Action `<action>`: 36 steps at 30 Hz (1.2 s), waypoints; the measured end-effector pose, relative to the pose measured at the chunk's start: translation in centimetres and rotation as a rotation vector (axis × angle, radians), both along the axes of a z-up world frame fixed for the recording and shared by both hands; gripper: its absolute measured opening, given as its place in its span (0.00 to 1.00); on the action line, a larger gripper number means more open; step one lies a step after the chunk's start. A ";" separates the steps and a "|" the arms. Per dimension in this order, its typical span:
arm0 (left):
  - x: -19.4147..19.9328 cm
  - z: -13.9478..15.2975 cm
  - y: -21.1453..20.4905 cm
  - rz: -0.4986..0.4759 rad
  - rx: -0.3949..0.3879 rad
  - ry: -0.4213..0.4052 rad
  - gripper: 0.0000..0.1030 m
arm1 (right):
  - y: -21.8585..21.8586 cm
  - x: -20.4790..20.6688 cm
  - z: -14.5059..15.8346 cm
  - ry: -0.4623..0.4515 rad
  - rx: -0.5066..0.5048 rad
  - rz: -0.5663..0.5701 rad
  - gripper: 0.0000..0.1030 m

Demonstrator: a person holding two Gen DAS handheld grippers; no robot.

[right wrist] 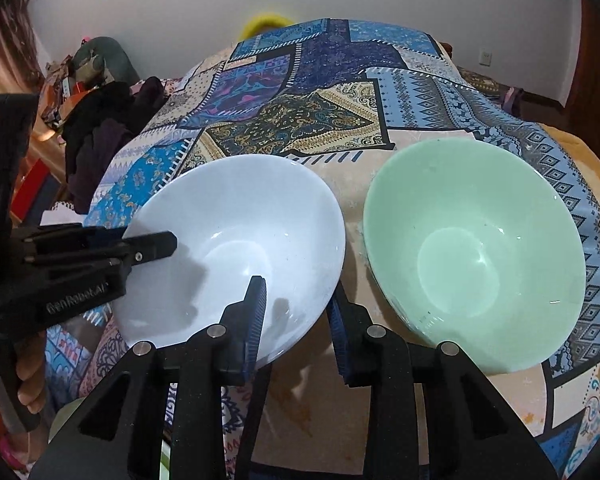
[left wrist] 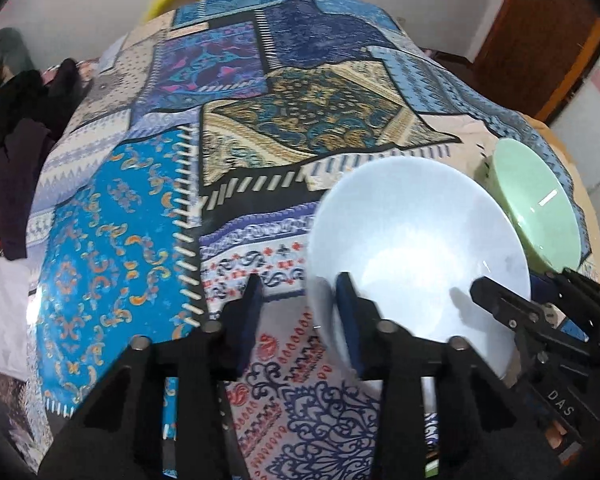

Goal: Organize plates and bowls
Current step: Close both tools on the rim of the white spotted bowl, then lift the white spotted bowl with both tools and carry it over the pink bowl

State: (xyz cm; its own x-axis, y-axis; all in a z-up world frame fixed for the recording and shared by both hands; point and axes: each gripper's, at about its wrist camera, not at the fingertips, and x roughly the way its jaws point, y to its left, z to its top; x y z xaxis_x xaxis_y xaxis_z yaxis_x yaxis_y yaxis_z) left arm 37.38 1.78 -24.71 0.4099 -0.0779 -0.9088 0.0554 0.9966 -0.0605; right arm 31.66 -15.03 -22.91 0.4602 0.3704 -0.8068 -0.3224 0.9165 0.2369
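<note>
White bowl [right wrist: 236,248] on the patterned cloth [left wrist: 284,120], just left of the green bowl [right wrist: 476,256]. Left gripper [left wrist: 300,304] is clamped on its left rim, right gripper [right wrist: 296,308] on its near right rim: one finger inside, one outside. Both hands flank it; the green bowl lies nearer the right one.

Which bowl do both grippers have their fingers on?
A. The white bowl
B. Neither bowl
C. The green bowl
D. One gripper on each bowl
A: the left gripper and right gripper each straddle the white bowl's rim, while the green bowl sits untouched beside it.
</note>
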 end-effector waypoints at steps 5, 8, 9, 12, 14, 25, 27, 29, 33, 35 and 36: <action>-0.4 -0.2 -1.5 -0.051 0.050 -0.015 0.14 | 0.0 0.0 0.1 0.007 -0.001 -0.009 0.23; -0.6 -0.1 -1.6 -0.046 0.059 -0.014 0.14 | 0.2 -0.5 0.6 0.004 0.003 -0.004 0.23; -0.6 -0.1 -1.5 -0.042 0.056 -0.011 0.14 | 0.3 -0.7 0.7 0.002 0.001 0.000 0.23; -1.0 0.3 -1.0 -0.020 0.038 -0.003 0.14 | 0.6 -1.2 1.2 -0.005 -0.003 0.010 0.23; -1.5 0.7 -0.8 -0.008 0.031 -0.002 0.14 | 0.8 -1.6 1.6 -0.009 0.000 0.015 0.23; -5.1 4.3 -0.3 0.007 0.039 -0.055 0.14 | 1.3 -4.3 4.7 -0.060 0.011 0.025 0.23; -5.8 4.9 -0.3 0.011 0.035 -0.065 0.14 | 1.3 -4.8 5.3 -0.070 0.013 0.025 0.23; -6.5 5.6 -0.2 0.013 0.026 -0.074 0.14 | 1.4 -5.3 5.8 -0.079 0.013 0.026 0.23; -8.3 7.2 -0.2 0.016 0.021 -0.096 0.14 | 1.6 -6.6 7.1 -0.099 0.015 0.032 0.23; -9.1 7.8 -0.1 0.018 0.017 -0.105 0.14 | 1.7 -7.2 7.7 -0.108 0.017 0.037 0.23; -9.8 8.3 -0.1 0.021 0.014 -0.112 0.14 | 1.8 -7.5 7.9 -0.112 0.017 0.040 0.23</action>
State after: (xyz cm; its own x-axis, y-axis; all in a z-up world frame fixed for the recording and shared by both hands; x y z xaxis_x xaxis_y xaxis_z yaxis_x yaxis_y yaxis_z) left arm 27.58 1.68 -16.39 0.5100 -0.0560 -0.8583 0.0402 0.9983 -0.0413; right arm 24.15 -13.28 -15.05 0.5313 0.4038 -0.7447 -0.3842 0.8983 0.2130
